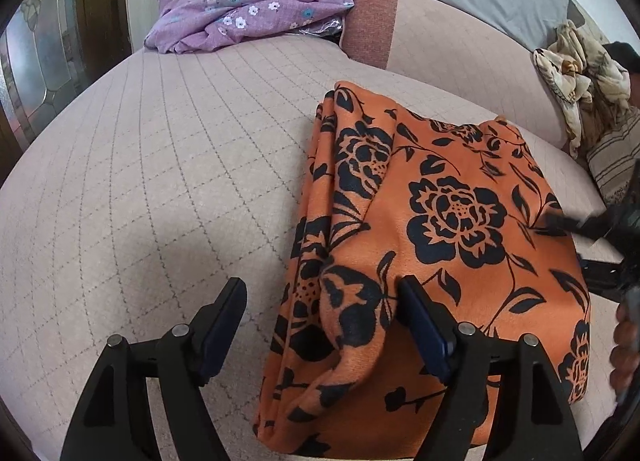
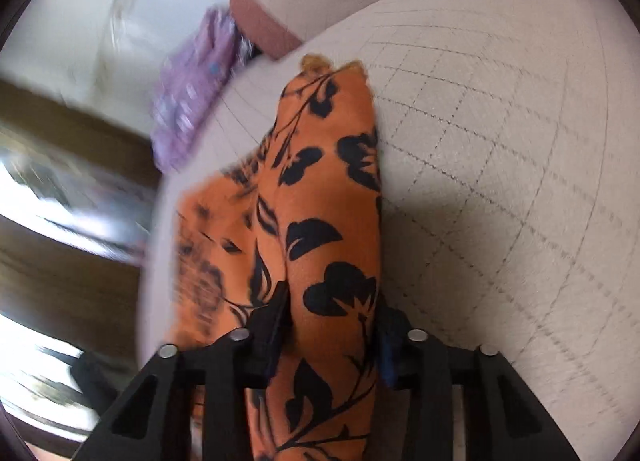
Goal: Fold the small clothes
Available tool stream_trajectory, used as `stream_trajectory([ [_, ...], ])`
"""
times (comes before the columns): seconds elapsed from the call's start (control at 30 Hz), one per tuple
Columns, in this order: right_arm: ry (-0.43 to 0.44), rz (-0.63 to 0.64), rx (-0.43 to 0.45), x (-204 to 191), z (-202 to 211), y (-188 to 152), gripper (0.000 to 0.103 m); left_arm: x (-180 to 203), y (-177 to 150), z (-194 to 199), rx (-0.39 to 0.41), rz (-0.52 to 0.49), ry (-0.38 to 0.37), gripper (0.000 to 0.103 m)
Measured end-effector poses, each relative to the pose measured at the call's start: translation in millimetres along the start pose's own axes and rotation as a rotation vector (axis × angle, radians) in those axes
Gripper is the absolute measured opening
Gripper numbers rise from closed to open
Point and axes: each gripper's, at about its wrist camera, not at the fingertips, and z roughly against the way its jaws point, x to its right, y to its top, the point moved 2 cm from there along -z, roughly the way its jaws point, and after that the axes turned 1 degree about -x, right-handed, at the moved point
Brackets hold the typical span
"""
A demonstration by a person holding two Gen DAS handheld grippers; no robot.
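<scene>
Two tools at orange floral garment (image 1: 440, 221) on bed (image 1: 160, 181): right tool (image 2: 328, 325) clamped on long fold running straight ahead; left tool (image 1: 320, 301) apart, near edge straddled, unpinched.

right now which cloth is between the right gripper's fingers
The orange black-flowered cloth; the right gripper straddles its fold. The purple cloth lies far off.
</scene>
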Motion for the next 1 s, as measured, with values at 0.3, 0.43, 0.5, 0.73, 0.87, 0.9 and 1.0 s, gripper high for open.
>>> stream_trajectory([
  [0.3,0.070,-0.134,-0.020,10.9,-25.7,39.5,0.032,-2.8,-1.4,-2.2,-0.006,0.014,-0.007,0.081],
  [0.43,-0.057,-0.010,0.018,-13.0,-22.3,34.6,0.035,-3.7,-0.1,-4.4,-0.011,0.023,-0.015,0.082],
  [0.5,-0.069,-0.027,0.020,-6.5,-21.5,31.6,0.053,-3.5,-1.2,-3.1,0.003,0.013,-0.010,0.082],
  [0.73,-0.130,0.208,0.197,-69.2,40.8,-6.3,0.070,-11.1,-1.1,14.4,0.001,0.076,-0.070,0.079],
  [0.87,0.039,0.273,0.108,-98.7,39.4,-41.4,0.071,-27.3,-14.7,45.0,0.029,0.124,-0.091,0.073],
  [0.9,0.068,0.275,0.059,-97.9,28.3,-50.7,0.072,-31.8,-21.8,36.9,-0.023,0.138,-0.070,0.063],
  [1.0,0.022,0.190,-0.084,-61.0,-6.2,-76.1,0.073,-40.1,-32.8,21.6,-0.113,0.152,-0.089,0.054],
])
